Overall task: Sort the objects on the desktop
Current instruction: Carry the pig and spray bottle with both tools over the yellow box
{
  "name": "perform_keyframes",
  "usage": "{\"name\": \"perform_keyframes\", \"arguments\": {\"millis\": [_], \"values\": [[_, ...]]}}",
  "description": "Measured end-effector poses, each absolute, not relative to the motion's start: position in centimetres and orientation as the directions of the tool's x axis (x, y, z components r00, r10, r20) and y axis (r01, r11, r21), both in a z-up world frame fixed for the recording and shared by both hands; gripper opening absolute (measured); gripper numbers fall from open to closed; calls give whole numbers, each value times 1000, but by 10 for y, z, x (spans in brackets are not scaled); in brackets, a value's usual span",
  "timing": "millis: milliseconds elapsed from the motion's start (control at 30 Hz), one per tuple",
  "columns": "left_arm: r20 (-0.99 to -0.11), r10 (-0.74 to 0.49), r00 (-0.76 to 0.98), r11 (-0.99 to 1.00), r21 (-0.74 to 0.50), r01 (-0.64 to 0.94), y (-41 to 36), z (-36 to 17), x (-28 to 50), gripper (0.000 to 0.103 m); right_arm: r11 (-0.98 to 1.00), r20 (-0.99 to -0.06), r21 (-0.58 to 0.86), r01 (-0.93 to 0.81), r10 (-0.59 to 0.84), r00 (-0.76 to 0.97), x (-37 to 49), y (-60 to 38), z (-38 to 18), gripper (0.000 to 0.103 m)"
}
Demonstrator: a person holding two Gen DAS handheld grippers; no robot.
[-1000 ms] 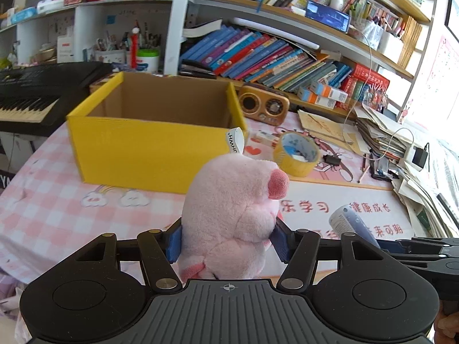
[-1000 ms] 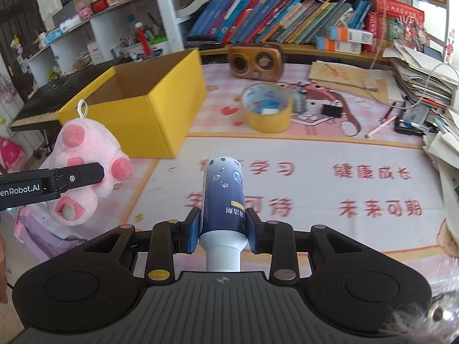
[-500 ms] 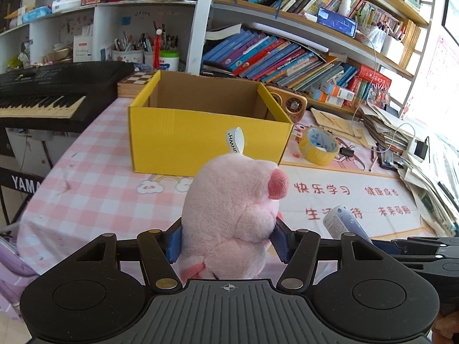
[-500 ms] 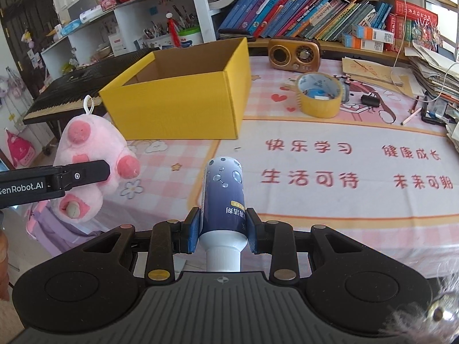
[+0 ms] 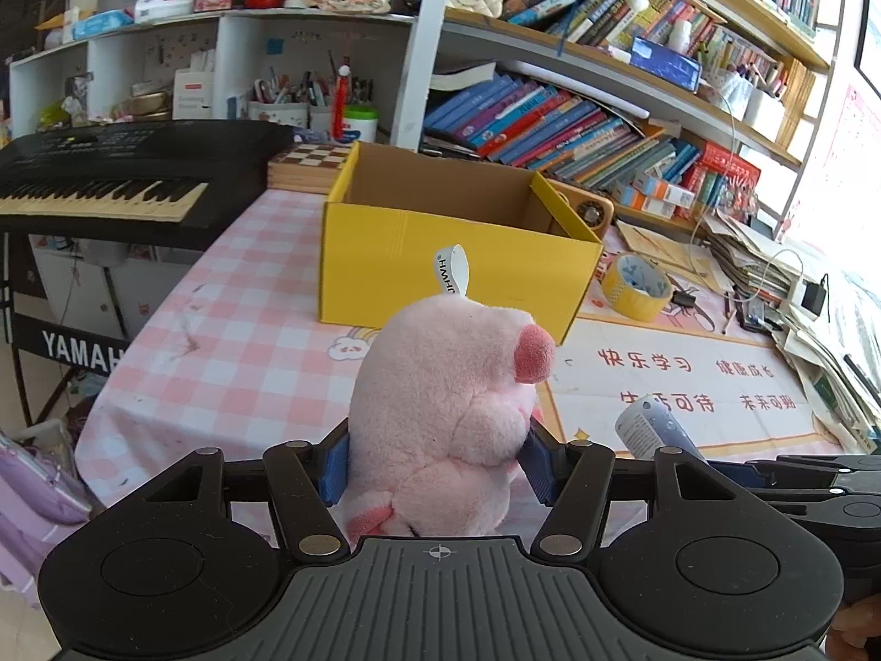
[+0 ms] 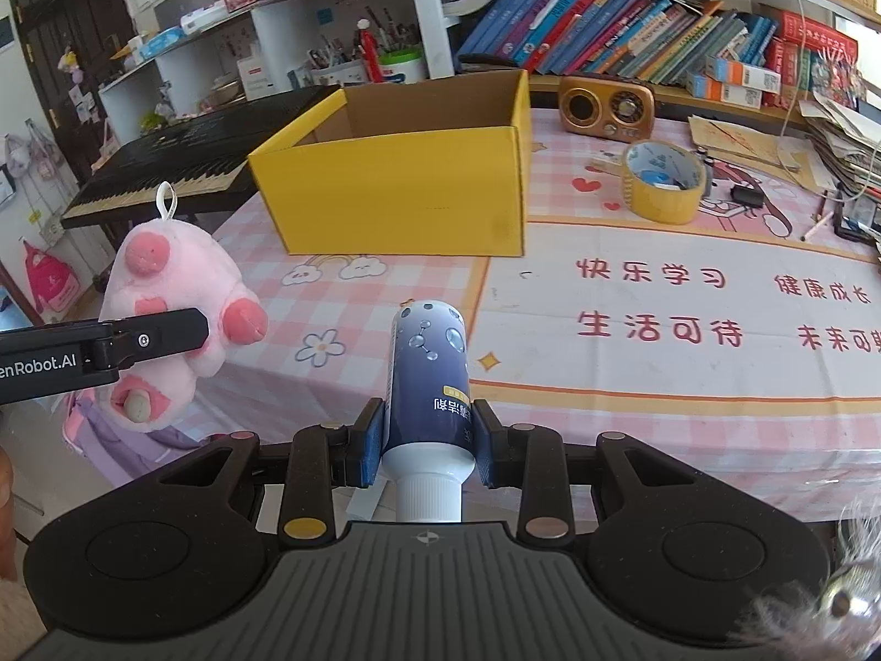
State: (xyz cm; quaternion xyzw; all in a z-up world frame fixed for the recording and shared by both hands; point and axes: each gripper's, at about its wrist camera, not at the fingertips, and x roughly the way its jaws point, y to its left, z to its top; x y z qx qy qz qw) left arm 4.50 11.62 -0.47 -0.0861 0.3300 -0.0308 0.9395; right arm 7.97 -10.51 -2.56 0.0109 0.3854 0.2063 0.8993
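Observation:
My left gripper (image 5: 438, 465) is shut on a pink plush pig (image 5: 449, 413) with a white loop tag, held in the air off the table's near edge. The pig also shows in the right wrist view (image 6: 176, 308), at the left. My right gripper (image 6: 427, 443) is shut on a dark blue tube with a white cap (image 6: 429, 380), held near the table's front edge. The tube's tip shows in the left wrist view (image 5: 647, 427). An open yellow cardboard box (image 5: 457, 270) stands on the pink checked tablecloth beyond both grippers; it also shows in the right wrist view (image 6: 407, 187).
A roll of yellow tape (image 6: 663, 182) lies right of the box, a brown radio (image 6: 605, 104) behind it. A black keyboard (image 5: 110, 176) stands left of the table. Book shelves (image 5: 578, 126) line the back; paper stacks (image 5: 771, 270) sit at right.
Both grippers have pulled back from the table with their loads; the box and tape look farther away. Neither grip has changed.

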Motion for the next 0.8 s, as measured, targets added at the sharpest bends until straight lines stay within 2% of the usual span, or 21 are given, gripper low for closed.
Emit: {"name": "perform_keyframes", "arguments": {"millis": [800], "values": [[-582, -99, 807, 981, -194, -20, 132, 6, 49, 60, 899, -675, 155, -409, 399, 621, 88, -89, -14, 30]]}}
